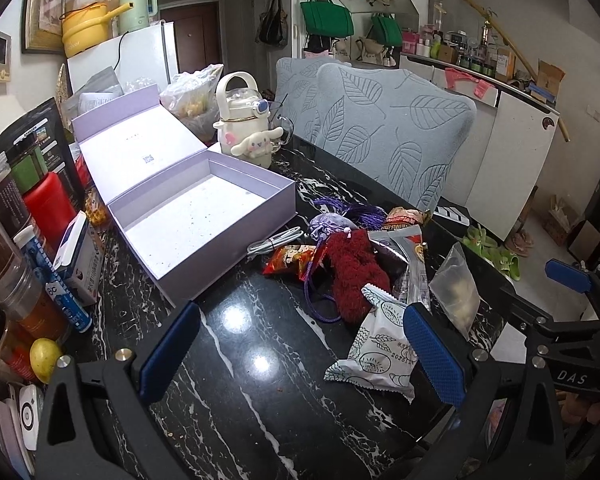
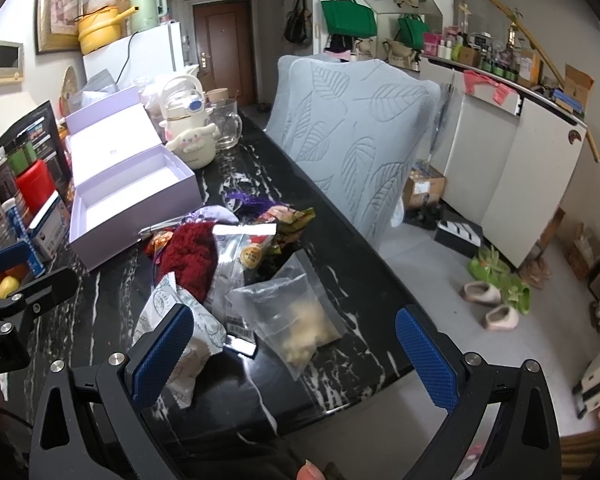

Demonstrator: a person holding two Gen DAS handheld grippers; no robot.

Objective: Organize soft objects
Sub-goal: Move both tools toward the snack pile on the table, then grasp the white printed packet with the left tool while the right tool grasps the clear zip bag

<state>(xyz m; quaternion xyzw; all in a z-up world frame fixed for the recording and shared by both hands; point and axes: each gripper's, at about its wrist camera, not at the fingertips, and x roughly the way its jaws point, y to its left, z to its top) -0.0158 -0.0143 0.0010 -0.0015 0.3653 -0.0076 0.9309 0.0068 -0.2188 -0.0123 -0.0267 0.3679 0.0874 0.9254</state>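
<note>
A heap of soft things lies on the black marble table (image 1: pixel 240 360): a fuzzy dark red piece (image 1: pixel 354 276) (image 2: pixel 192 258), a lilac pouch (image 1: pixel 330 224) with a purple tassel (image 1: pixel 364 212), snack packets (image 1: pixel 290 260), a white printed packet (image 1: pixel 380 344) (image 2: pixel 180 320) and a clear bag (image 1: pixel 458 292) (image 2: pixel 296 316). An open lilac box (image 1: pixel 204 216) (image 2: pixel 128 200) stands empty to the left. My left gripper (image 1: pixel 300 356) is open, low over the table short of the heap. My right gripper (image 2: pixel 296 360) is open too, with the clear bag just beyond its fingers.
Jars, a red canister (image 1: pixel 48 204), a medicine box (image 1: pixel 78 264) and a lemon (image 1: pixel 44 360) crowd the table's left edge. A cream kettle with a plush figure (image 1: pixel 248 120) and a glass mug (image 2: pixel 228 124) stand behind the box. A leaf-patterned chair back (image 1: pixel 396 132) lines the right side.
</note>
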